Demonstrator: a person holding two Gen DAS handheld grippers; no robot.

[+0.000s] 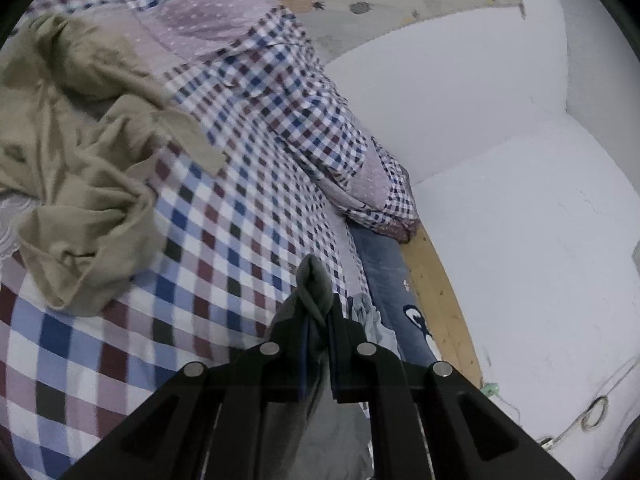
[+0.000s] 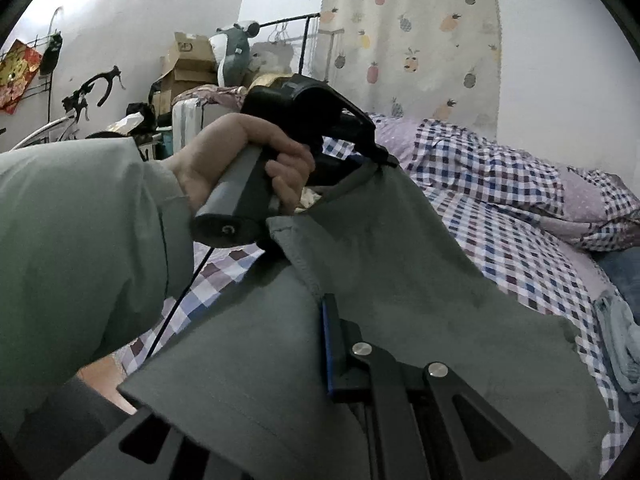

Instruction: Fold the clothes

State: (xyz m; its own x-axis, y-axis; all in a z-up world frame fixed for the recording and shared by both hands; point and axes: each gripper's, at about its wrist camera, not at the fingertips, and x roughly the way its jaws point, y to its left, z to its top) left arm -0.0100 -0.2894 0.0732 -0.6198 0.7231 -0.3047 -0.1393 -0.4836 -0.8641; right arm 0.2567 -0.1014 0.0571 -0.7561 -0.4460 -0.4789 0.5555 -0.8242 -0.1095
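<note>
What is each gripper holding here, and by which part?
Both hold the grey-green garment by its top edge: left gripper and right gripper, each pinching a bunched bit.

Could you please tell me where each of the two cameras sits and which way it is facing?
Left wrist: on the left gripper, looking along the checked bedspread toward the white wall; only its fingers show, clamping the grey-green garment.
Right wrist: on the right gripper, facing across the bed; the person's left hand shows.
Shared: garment, bedspread, pineapple curtain.
</note>
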